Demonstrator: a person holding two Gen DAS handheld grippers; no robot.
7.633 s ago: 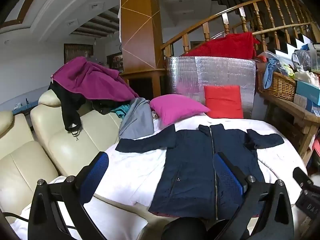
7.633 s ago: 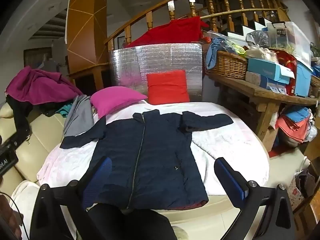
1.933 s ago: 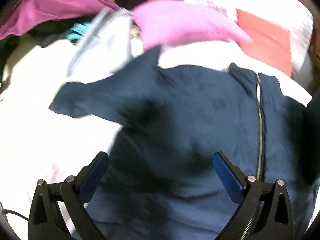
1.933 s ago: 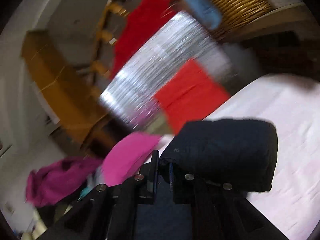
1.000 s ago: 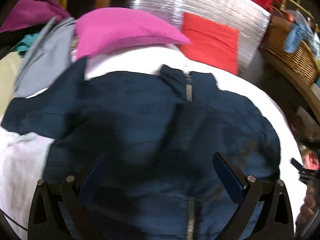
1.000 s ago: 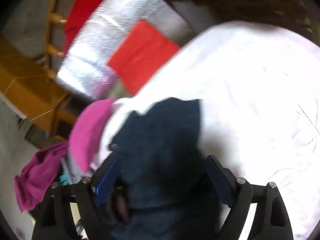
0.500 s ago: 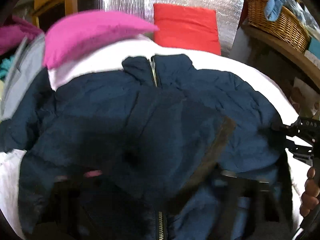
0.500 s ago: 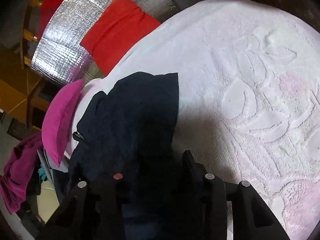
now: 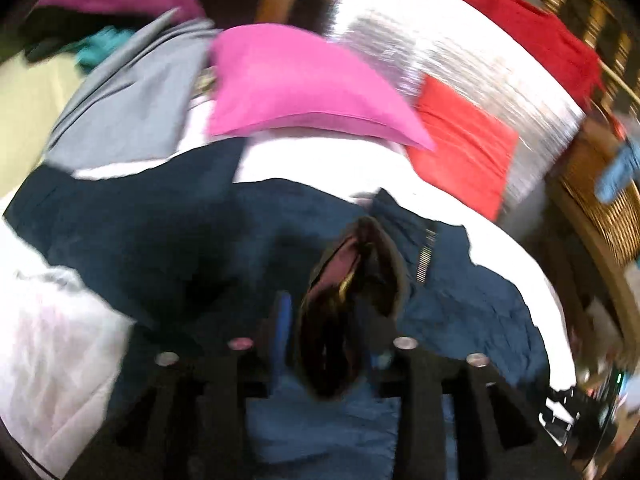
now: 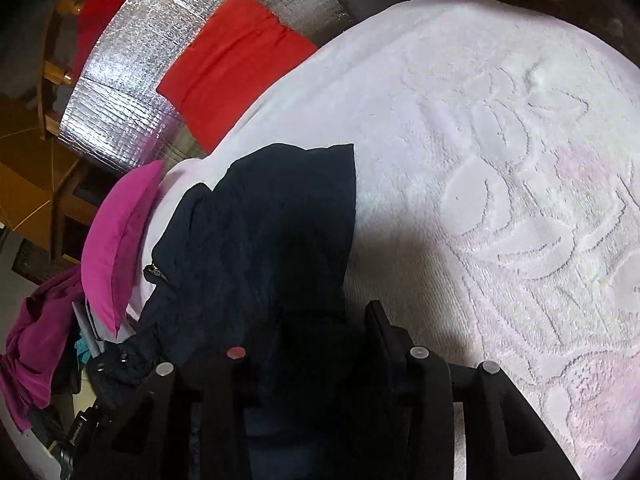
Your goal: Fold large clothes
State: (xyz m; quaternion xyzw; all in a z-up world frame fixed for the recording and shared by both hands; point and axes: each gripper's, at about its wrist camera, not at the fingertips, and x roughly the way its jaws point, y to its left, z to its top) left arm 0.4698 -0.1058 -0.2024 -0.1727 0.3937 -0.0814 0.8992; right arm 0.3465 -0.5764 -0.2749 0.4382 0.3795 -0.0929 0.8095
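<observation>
Only the left wrist view shows the zip and pink lining of the navy quilted jacket (image 9: 168, 248) on the white embossed bedspread (image 10: 500, 160), where the left gripper (image 9: 324, 332) is closing on a bunched fold, while the right gripper (image 10: 320, 320), slightly opening, grips the sleeve.

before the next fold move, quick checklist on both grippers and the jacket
1. Left gripper has fabric: ok, its jaws are closing on a bunched jacket edge with pink lining showing.
2. Right gripper has fabric: ok, the navy jacket sits between its jaws, which are opening.
3. Zipper closed: cannot tell.
4. White blanket bare beside the jacket: ok.
5. Pink pillow off the jacket body: ok.
</observation>
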